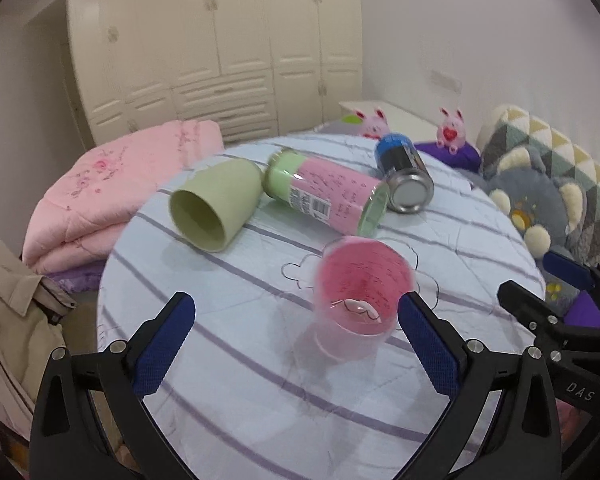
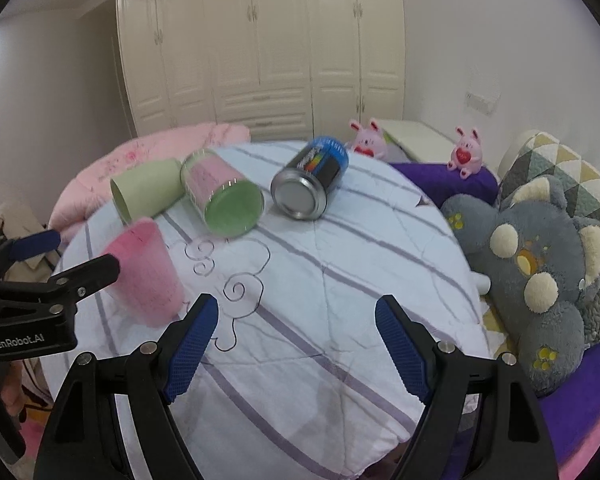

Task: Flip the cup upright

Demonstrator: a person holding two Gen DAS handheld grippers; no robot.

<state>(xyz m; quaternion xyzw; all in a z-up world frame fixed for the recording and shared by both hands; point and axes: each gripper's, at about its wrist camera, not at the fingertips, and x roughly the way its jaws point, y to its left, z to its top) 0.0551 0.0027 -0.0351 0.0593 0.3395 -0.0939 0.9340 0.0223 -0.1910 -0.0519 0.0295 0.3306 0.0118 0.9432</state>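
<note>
A pink cup (image 1: 356, 300) stands on the striped round bench (image 1: 260, 400), its mouth upward and leaning slightly, blurred. It sits between the fingers of the left claw (image 1: 296, 344), close to the right finger (image 1: 424, 344); the jaws are spread wide and grip nothing. The right claw (image 2: 296, 344) is near the bench's front edge, right of the cup, also spread and holding nothing. Farther back lie a green cup (image 1: 216, 204), a pink jar (image 1: 328, 192) and a can (image 1: 404, 172), all on their sides.
</note>
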